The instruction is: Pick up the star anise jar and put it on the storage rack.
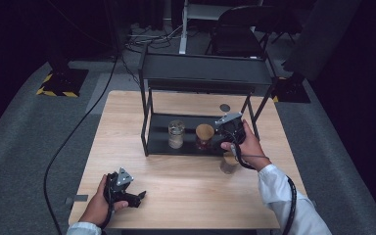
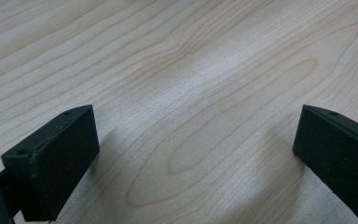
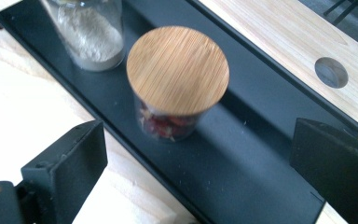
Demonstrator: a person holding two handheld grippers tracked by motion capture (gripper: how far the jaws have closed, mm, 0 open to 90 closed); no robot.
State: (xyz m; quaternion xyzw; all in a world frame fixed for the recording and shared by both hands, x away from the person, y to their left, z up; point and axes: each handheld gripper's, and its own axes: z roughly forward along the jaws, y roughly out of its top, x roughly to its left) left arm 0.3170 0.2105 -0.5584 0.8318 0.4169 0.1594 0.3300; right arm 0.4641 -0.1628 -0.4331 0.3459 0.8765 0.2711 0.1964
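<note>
A glass jar with a round bamboo lid (image 3: 177, 69), holding reddish dried pieces, stands upright on the lower black shelf (image 3: 242, 158) of a two-tier metal rack (image 1: 203, 73) on a pale wooden counter (image 1: 186, 191). In the high view the same jar (image 1: 204, 135) sits near the middle of that shelf, with a second, lidless glass jar (image 1: 176, 133) of pale powder just beside it on its left, the two apart.

The right gripper (image 1: 231, 128), held in the person's right hand (image 1: 247, 147), hovers at the right end of the shelf, just beside the lidded jar. Its own view looks down on the lid from above, the two black jaws standing wide open with nothing between them and the jar lying ahead of them, untouched. The powder jar (image 3: 89, 32) shows at the upper left of that view, and a round hole (image 3: 331, 72) in the counter lies beyond the shelf's far edge.

A third glass vessel (image 1: 228, 163) stands on the counter in front of the rack, partly hidden under the right wrist.

The left gripper (image 1: 139, 197) rests low at the near left of the counter in the person's left hand (image 1: 100, 203), well apart from the rack. Its jaws are spread wide over bare wood grain (image 2: 191, 93), holding nothing.
</note>
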